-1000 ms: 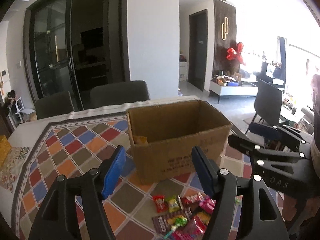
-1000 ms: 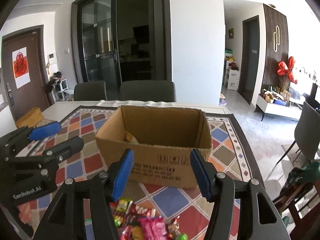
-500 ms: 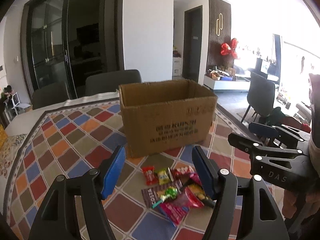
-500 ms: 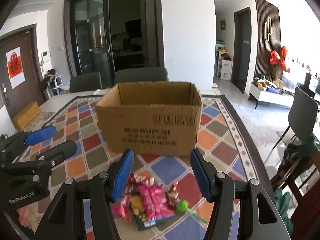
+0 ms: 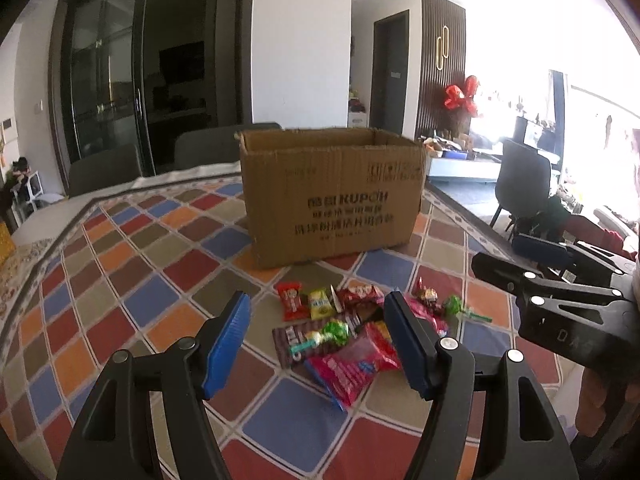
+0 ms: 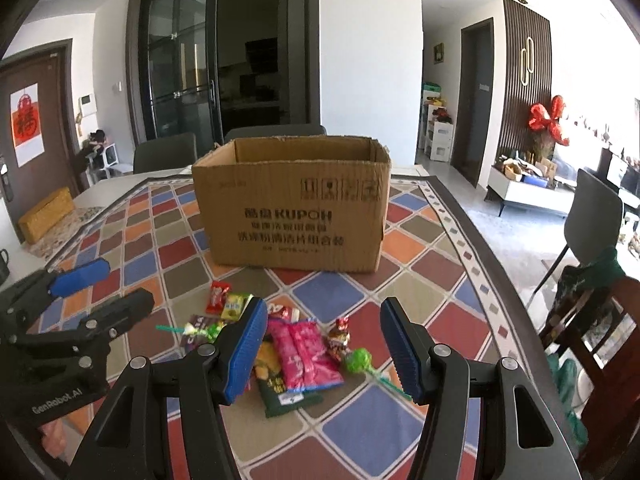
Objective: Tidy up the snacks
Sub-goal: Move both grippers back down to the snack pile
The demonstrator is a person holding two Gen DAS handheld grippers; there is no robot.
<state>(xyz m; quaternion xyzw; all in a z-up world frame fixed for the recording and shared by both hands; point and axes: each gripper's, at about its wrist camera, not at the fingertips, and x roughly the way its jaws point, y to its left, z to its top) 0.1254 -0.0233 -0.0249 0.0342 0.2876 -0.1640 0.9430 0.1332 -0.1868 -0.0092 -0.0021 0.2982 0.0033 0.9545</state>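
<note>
Cardboard box at frame centre showing "KUPOH" above blurred print lines, left gripper body at lower left reading "GenRobot.AI", right gripper body showing "DAS"

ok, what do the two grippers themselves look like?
Both are matte black plastic frames with silver screw heads and ribbed blue finger pads. The left gripper carries white "GenRobot.AI" lettering; the right gripper shows faint "DAS" lettering. No cables visible.

Behind the patterned tablecloth, grey chairs at upper centre before dark glass doors and a white pillar, slatted wall with red bow at right, brown door at far left, glaring daylight at upper right.
</note>
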